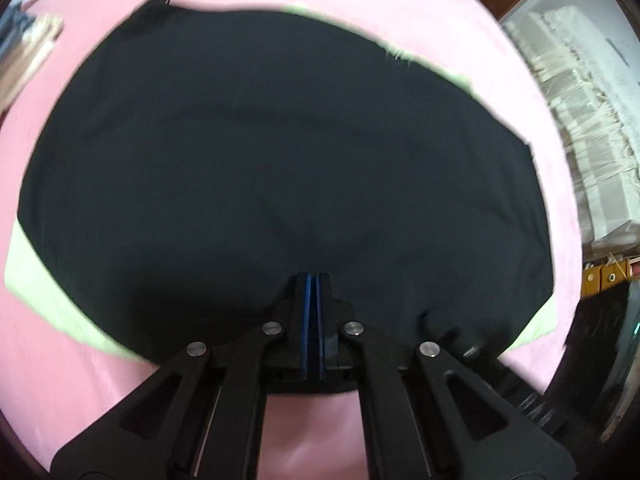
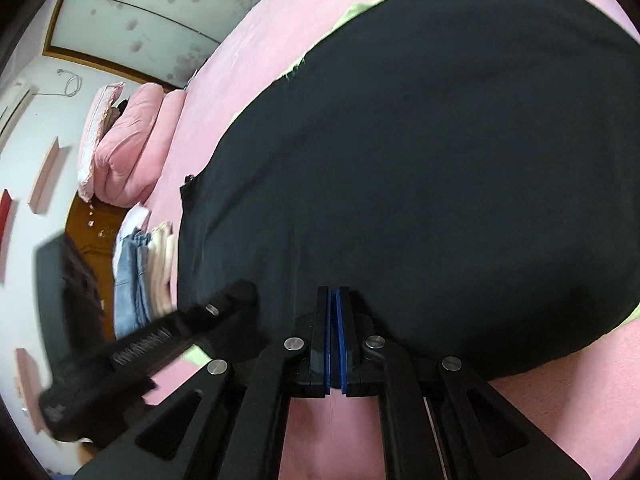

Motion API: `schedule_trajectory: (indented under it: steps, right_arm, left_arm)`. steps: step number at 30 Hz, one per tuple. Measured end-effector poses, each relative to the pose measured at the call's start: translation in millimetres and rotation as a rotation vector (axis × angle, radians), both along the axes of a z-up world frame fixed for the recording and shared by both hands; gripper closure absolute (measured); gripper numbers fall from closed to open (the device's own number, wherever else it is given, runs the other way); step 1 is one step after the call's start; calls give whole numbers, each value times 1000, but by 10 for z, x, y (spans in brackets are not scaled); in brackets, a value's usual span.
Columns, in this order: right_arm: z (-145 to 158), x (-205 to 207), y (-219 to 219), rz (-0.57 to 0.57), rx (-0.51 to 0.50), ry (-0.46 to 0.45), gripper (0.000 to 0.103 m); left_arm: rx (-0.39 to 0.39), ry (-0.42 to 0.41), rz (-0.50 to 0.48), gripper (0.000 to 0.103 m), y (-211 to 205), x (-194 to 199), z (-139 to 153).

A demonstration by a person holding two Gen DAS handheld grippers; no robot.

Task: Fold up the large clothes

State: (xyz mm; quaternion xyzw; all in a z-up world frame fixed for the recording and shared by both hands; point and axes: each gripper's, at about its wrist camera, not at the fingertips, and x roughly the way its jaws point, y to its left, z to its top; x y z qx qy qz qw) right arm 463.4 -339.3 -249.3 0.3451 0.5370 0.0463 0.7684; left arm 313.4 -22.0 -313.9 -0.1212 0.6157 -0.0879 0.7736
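Mid-fold: left gripper [image 1: 312,280] and right gripper [image 2: 333,292], fingers clamped on black garment [image 1: 260,152] hem at 6 o'clock. Next: carry hem toward 12 o'clock across bed [image 1: 460,20].

Left claw [image 1: 313,280] closed on black garment's [image 1: 260,152] near hem, over pink bed [image 1: 60,380].

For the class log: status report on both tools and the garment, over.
Left tool shut on black garment hem. Right tool shut on same hem. Garment spread on pink bed. Nothing in the way.
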Motion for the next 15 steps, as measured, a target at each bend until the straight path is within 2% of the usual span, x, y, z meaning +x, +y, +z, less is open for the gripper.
schedule_trajectory:
  steps: [1, 4, 6, 8, 9, 11, 12, 13, 15]
  right_arm:
    - [-42, -33, -38, 9, -3, 9, 100]
    - [-103, -277, -291, 14, -64, 33, 100]
    - [-102, -371, -635, -10, -73, 18, 100]
    - [-110, -493, -893, -48, -101, 18, 101]
    - [-67, -566, -1122, -69, -111, 19, 100]
    - [-14, -644, -1500, -138, -235, 62, 101]
    - [13, -709, -1664, -172, -266, 74, 101]
    - [29, -783, -1831, -212, -253, 75, 101]
    - [59, -910, -2109, -298, -313, 124, 101]
  left_arm:
    - [3, 5, 7, 103, 9, 58, 0]
    - [8, -4, 45, 103, 382, -33, -77]
    - [46, -4, 71, 103, 537, -56, -97]
    - [123, 0, 98, 103, 682, -77, -121]
    - [150, -2, 115, 103, 780, -51, -106]
    - [209, 6, 159, 103, 980, -25, -116]
    - [198, 6, 167, 103, 1046, -23, -122]
    - [178, 5, 175, 103, 1105, -18, -133]
    - [205, 4, 186, 103, 1185, -3, -130]
